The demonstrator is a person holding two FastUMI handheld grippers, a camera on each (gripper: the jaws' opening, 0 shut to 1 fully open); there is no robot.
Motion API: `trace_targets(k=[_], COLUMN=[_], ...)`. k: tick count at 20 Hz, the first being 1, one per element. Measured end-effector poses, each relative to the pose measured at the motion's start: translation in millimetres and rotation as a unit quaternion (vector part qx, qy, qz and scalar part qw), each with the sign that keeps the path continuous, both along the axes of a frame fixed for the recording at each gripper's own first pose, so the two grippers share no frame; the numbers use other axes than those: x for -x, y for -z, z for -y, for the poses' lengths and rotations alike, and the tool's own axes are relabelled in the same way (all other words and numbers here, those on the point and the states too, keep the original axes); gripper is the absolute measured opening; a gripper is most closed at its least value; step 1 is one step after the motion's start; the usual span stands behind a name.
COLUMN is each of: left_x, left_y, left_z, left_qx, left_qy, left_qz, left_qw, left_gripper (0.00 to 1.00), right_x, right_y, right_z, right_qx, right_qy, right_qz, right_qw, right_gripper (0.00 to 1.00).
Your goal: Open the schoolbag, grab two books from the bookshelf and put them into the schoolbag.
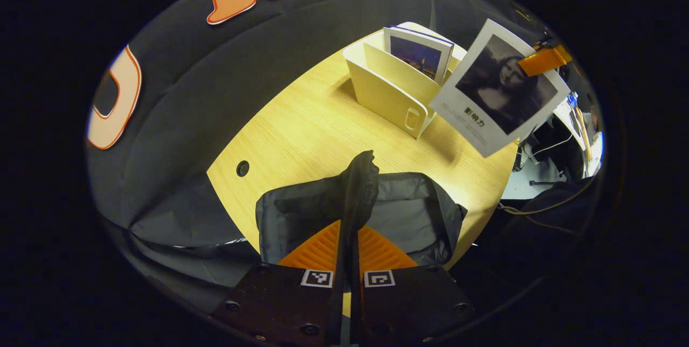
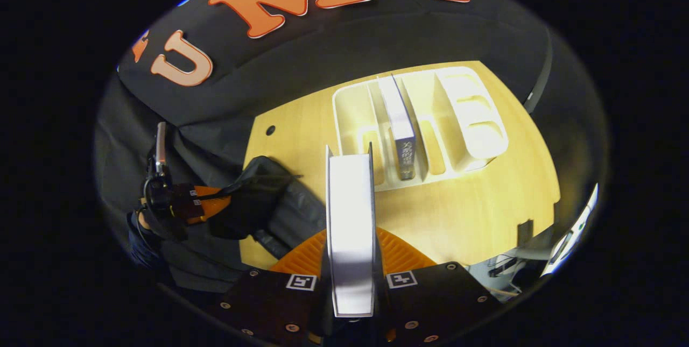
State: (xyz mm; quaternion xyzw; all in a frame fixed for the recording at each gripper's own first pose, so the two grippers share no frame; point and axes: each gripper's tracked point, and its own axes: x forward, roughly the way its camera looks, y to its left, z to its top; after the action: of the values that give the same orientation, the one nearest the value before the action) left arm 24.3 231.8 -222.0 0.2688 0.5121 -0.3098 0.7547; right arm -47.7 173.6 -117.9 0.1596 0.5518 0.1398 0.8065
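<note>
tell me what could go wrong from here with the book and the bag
The left gripper pinches only a thin fold of the schoolbag, so the fabric could slip out and the opening could sag shut. The right gripper grips the held book at one end; it might tilt or catch the bag's rim going in.

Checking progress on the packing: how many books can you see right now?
2. One book is clamped in the right gripper above the table; the other book stands in the white bookshelf. None visible in the schoolbag.
</note>
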Motion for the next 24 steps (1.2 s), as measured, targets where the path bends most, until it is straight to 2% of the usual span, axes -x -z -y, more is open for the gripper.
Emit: trace_targets(k=[5, 13, 19, 21, 24], left_x=[1, 5, 9, 12, 13], left_y=[-15, -25, -31, -35, -37], left_z=[-5, -2, 16, 24, 32], left_qx=[0.014, 0.033, 0.067, 0.079, 0.086], left_qy=[-0.018, -0.057, -0.083, -0.09, -0.093], left_qz=[0.012, 0.03, 0.035, 0.036, 0.043], left_qw=[1.0, 0.997, 0.994, 0.992, 0.991], left_gripper=[0.04, 0.03, 0.03, 0.03, 0.03], right_x=[19, 21, 10, 6, 2], right_y=[8, 72, 101, 110, 122], right_z=[-52, -134, -188, -207, -232], right_qx=[-0.114, -0.251, -0.306, -0.313, -0.307], right_qy=[0.001, 0.048, 0.074, 0.08, 0.077], right_qz=[-0.005, -0.048, -0.06, -0.059, -0.047], right_qw=[0.993, 0.966, 0.947, 0.945, 0.948], right_gripper=[0.32, 0.32, 0.31, 0.31, 0.31])
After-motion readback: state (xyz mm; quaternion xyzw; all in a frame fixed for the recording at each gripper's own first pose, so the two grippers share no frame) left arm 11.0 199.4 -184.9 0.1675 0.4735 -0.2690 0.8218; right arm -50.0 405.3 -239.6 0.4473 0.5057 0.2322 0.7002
